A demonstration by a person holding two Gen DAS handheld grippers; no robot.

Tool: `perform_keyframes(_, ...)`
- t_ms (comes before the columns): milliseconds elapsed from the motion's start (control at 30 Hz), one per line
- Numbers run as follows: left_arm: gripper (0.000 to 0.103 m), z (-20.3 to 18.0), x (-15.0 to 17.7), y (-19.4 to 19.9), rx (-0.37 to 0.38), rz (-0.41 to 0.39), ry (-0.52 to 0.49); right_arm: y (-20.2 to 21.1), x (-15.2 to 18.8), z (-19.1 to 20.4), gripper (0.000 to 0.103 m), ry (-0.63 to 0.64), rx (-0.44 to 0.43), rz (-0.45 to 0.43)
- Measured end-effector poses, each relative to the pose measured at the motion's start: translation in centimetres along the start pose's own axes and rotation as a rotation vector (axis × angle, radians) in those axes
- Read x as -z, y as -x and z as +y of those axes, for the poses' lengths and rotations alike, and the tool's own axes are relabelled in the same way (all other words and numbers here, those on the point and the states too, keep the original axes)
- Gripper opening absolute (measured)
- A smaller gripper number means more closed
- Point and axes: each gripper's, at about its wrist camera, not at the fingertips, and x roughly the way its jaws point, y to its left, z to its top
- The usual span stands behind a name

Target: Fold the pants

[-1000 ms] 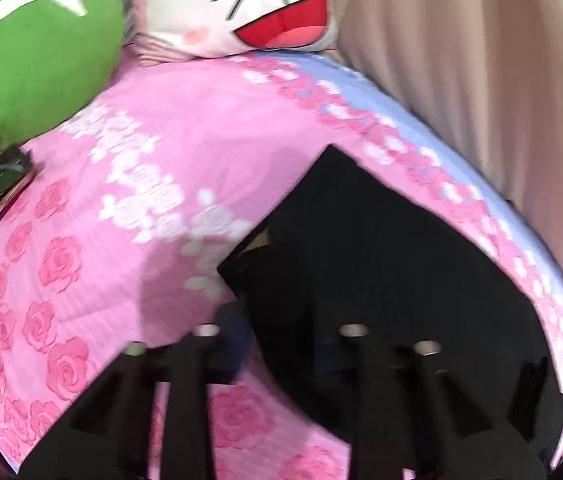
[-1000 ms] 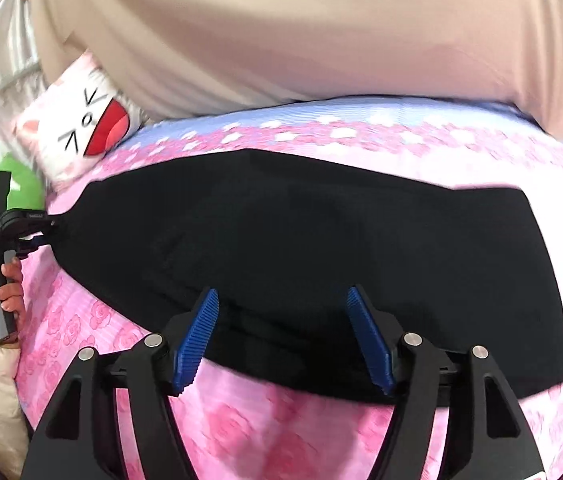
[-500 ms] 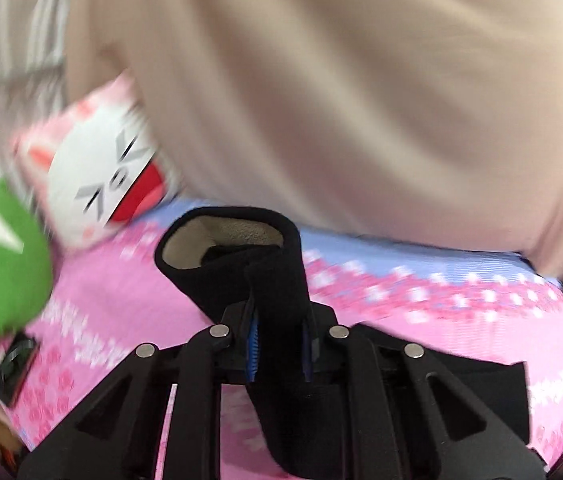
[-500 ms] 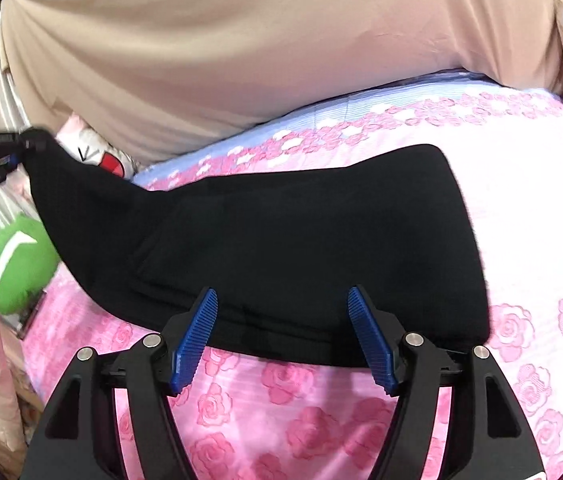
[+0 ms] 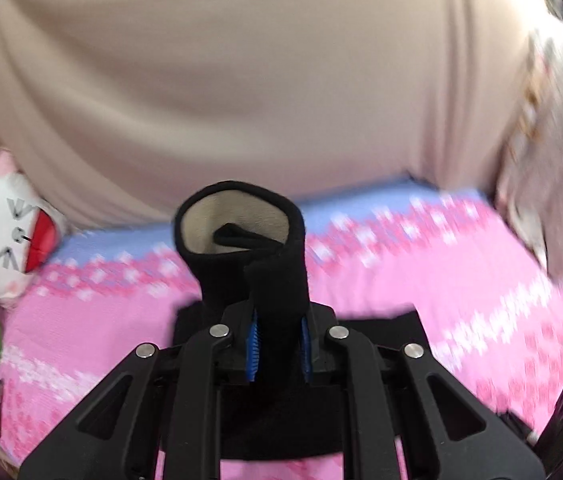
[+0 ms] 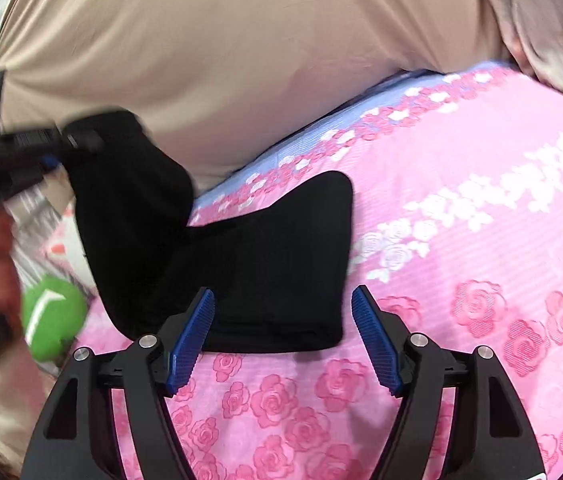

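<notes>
Step in hand: the lengthwise fold, mid-carry. L gripper (image 5: 277,350) has its jaws clamped on one end of the pants (image 6: 265,264); the pinched cuff stands up past the blue pads (image 5: 252,350), pale lining visible inside the opening. Seen from the R wrist view, that end hangs in the air at upper left, off the bed (image 6: 481,272), while the rest of the pants lies flat on the pink rose sheet, black fabric curving up from the flat part to the raised end.

R gripper (image 6: 283,340): jaws wide apart, gripping nothing. It hovers over the near edge of the flat portion, pads either side of the fabric edge; contact w/ cloth cannot be told.

Cat pillow (image 5: 13,240) and green cushion (image 6: 53,320) sit off to the left, clear of the pants.

Judgement: fold approx. half done, raised end not yet laid on the other end.

Next move calls for: carry the L end across and down onto the far end, edges lined up. R could pin the flat part so it doesn't drag. Risk: the cuff is bunched in the jaws and may land twisted; smooth after release.
</notes>
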Motion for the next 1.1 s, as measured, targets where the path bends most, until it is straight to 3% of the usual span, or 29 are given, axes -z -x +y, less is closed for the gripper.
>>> perform_keyframes(167,0.016,-5.3,6.1,-5.7,0.055,0.185,-0.091,0.1,-0.1,-1.1,0.07,-0.048,-0.037,-0.001)
perform_keyframes(267,0.026,-6.2,9.1,-6.8,0.112,0.259,-0.113,-0.1,-0.2,-1.3,0.07,-0.058,-0.039,0.008)
perform_keyframes(333,0.046,-5.6,10.1,-5.5,0.159,0.26,-0.126,-0.1,-0.4,-1.5,0.07,-0.067,-0.03,0.011)
perform_keyframes(400,0.059,-4.3,10.2,-3.5,0.194,0.226,-0.121,-0.2,-1.0,-1.6,0.07,-0.039,0.012,0.012)
perform_keyframes(433,0.072,-2.8,10.0,-2.1,0.193,0.197,-0.103,0.0,-1.5,-1.3,0.07,-0.013,0.037,0.005)
perform_keyframes(500,0.084,0.1,9.6,-0.1,0.148,0.134,-0.061,0.0,-2.4,-0.7,0.07,-0.007,0.013,0.01)
perform_keyframes(567,0.085,3.9,9.3,1.4,0.035,0.07,-0.015,-0.9,-3.7,0.2,0.075,-0.028,-0.078,0.04)
perform_keyframes(633,0.087,7.4,9.2,1.6,-0.039,0.065,0.039,-2.6,-5.0,1.1,0.078,-0.03,-0.143,0.08)
perform_keyframes(767,0.087,13.9,10.4,0.8,-0.084,0.117,0.185,-7.6,-6.5,2.6,0.082,-0.013,-0.099,0.158)
perform_keyframes(833,0.087,16.1,11.7,0.6,-0.107,0.133,0.216,-11.2,-6.5,2.4,0.082,-0.041,-0.074,0.239)
perform_keyframes(867,0.087,17.0,12.2,0.6,-0.115,0.141,0.225,-12.6,-6.3,2.4,0.078,-0.057,-0.06,0.273)
perform_keyframes(933,0.087,18.5,13.4,0.4,-0.135,0.161,0.233,-14.8,-5.5,3.2,0.037,-0.03,0.002,0.312)
perform_keyframes(967,0.087,19.3,14.1,0.5,-0.149,0.168,0.236,-15.1,-5.4,3.9,0.022,0.01,0.033,0.32)
perform_keyframes(1100,0.088,21.6,15.4,0.4,-0.169,0.188,0.279,-15.3,-6.4,10.7,0.016,0.129,-0.017,0.332)
